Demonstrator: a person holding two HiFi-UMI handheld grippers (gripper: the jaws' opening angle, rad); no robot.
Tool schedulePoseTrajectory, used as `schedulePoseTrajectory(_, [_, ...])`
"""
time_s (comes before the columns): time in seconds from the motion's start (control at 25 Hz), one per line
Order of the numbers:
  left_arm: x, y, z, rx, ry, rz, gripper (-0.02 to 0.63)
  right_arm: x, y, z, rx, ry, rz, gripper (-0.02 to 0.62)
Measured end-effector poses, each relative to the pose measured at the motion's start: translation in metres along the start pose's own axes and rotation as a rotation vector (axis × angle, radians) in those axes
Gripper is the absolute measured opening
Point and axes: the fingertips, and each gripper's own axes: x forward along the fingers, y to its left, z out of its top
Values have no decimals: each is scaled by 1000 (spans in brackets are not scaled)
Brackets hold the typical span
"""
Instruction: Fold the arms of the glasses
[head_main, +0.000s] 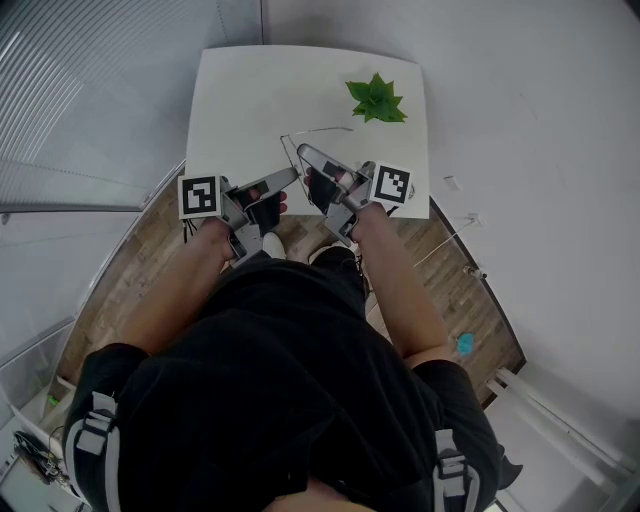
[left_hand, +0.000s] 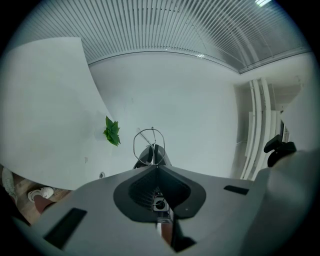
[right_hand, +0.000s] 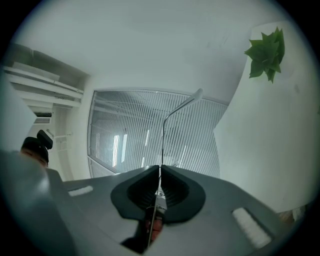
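Observation:
The thin wire glasses (head_main: 288, 139) are held above the white table (head_main: 230, 100), between both grippers. My left gripper (head_main: 293, 172) is shut on the frame; in the left gripper view a round lens rim (left_hand: 149, 129) sticks out just past its closed jaws (left_hand: 156, 166). My right gripper (head_main: 302, 150) is shut on one arm of the glasses. In the right gripper view that arm (right_hand: 164, 135) rises from the closed jaws (right_hand: 160, 167) and bends to the right at its tip. Another arm (head_main: 328, 129) reaches right over the table.
A small green plant (head_main: 376, 99) lies on the table's far right part, also seen as a plant (left_hand: 112, 131) in the left gripper view and a plant (right_hand: 266, 52) in the right one. Wood floor surrounds the table; slatted blinds stand at the left.

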Motion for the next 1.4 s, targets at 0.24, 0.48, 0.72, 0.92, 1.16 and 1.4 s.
schedulePoseTrajectory(0.24, [2,1,-1,4,13,-7,12,5,0,-6,0,39,12,23])
schedulePoseTrajectory(0.48, [2,0,-2,3,16,-15,12,5,0,-8,7,52,18,23])
schedulePoseTrajectory(0.72, [0,2,-1,-2,8,-15,12,4,0,-5,3,38,13,59])
schedulePoseTrajectory(0.92, [-1,3,-1,-16,1,-24,12,3,-3,-3,-9,31,7,119])
schedulePoseTrajectory(1.16, [-2,2,-1,-17,-3,-29,12,-1,-4,-1,-8,-1,2,173])
schedulePoseTrajectory(1.4, [-5,5,3,-15,-29,-6,12,-24,-10,21,-5,-108,-30,178])
